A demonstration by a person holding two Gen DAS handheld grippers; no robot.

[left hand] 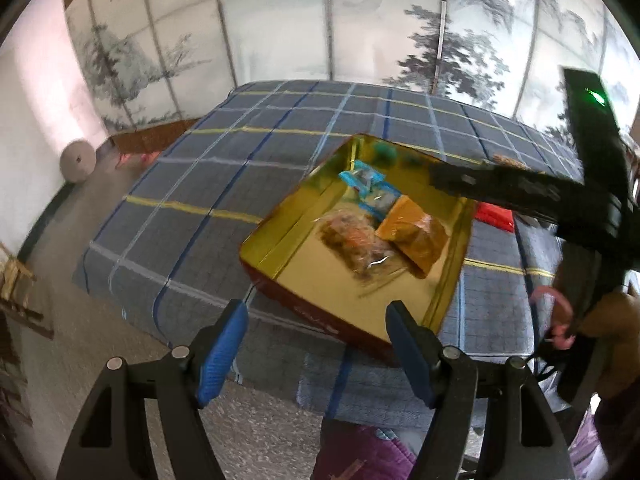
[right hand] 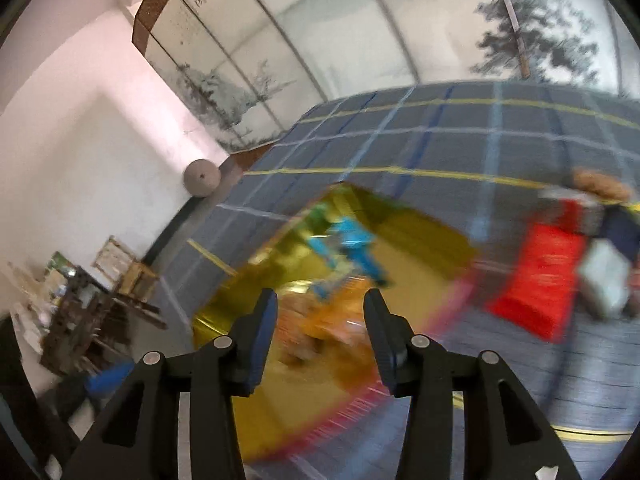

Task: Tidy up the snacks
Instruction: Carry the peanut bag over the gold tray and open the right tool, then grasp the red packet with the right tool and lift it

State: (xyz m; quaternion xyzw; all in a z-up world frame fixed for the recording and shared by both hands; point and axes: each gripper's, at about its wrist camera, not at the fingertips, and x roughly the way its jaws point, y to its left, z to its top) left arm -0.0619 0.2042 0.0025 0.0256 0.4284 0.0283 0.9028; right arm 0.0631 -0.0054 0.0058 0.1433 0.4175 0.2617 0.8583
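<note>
An open gold tin (left hand: pixel 340 288) with red outer sides lies on the plaid bed. Inside it are light-blue packets (left hand: pixel 366 182), a clear bag of brown snacks (left hand: pixel 356 240), an orange packet (left hand: pixel 416 232) and a teal round piece (left hand: pixel 386 152). My left gripper (left hand: pixel 316 316) hovers open over the tin's near edge, nothing between its blue pads. My right gripper (right hand: pixel 320 300) reaches in from the right over the tin (right hand: pixel 420 236), jaws apart and empty above the blurred orange packet (right hand: pixel 320 324). The left wrist view shows the right gripper (left hand: pixel 438 178) above the tin's far corner.
A red packet (right hand: pixel 536 280) and a white packet (right hand: pixel 604 276) lie with other snacks on the blue plaid blanket (left hand: pixel 224 160) right of the tin. Bare floor (left hand: pixel 100 308) runs left of the bed, with a wooden chair (right hand: pixel 128 272) and clutter there. A purple quilt (left hand: pixel 360 452) lies below.
</note>
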